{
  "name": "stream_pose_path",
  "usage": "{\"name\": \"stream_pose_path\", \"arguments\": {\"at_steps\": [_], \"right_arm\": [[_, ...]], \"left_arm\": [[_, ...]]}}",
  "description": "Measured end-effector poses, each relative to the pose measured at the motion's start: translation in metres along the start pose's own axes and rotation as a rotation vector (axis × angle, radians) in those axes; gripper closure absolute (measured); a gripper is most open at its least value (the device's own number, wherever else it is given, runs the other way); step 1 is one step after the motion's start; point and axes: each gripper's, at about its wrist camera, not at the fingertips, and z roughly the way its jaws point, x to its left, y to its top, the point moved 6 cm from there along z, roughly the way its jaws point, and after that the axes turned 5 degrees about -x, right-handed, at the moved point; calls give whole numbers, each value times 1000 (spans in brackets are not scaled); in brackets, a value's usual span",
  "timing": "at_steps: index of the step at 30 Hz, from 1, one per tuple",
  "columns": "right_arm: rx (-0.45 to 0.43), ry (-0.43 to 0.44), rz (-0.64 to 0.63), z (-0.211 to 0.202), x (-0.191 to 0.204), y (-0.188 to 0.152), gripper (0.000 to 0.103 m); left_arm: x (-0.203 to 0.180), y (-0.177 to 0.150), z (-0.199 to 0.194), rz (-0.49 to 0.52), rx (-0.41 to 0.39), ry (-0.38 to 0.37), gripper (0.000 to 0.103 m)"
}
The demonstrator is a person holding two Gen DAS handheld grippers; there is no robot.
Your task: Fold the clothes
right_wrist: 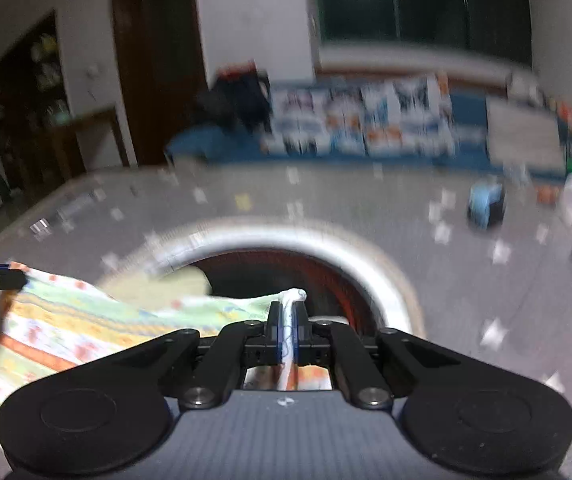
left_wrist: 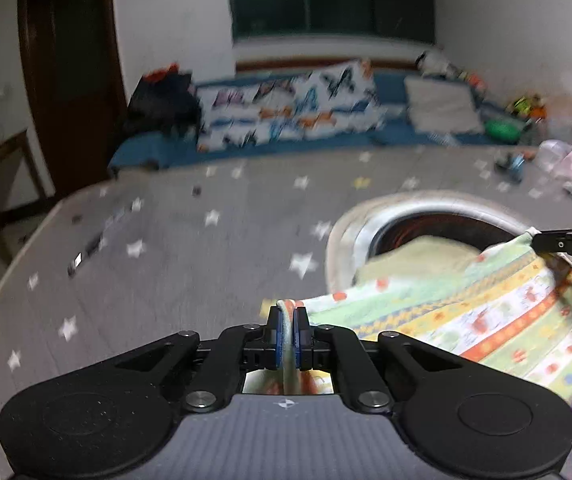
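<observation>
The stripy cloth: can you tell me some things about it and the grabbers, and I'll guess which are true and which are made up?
1. Both grippers have their jaws shut on the stripy cloth. True: the left gripper and the right gripper each pinch an edge of it.
2. The cloth lies folded flat on the bed. False: it hangs stretched between the two grippers.
3. A round basin sits on the star-print sheet behind the cloth. True.
4. The basin is empty. False: a pale yellow cloth lies inside it.
5. The cloth is plain blue. False: it has green, yellow and orange stripes.
</observation>
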Motion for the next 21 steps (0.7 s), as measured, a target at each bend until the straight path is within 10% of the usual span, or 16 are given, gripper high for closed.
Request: {"name": "stream_pose_path", "arguments": {"at_steps": [10,21], "right_arm": [[-14,-32,-61,-2,9,1,91],[62,141,-99,38,66,-6,87]], "left_arm": [[6,1,-15,-33,-9,48,87],[-53,13,6,-48,31,-161,87]]}}
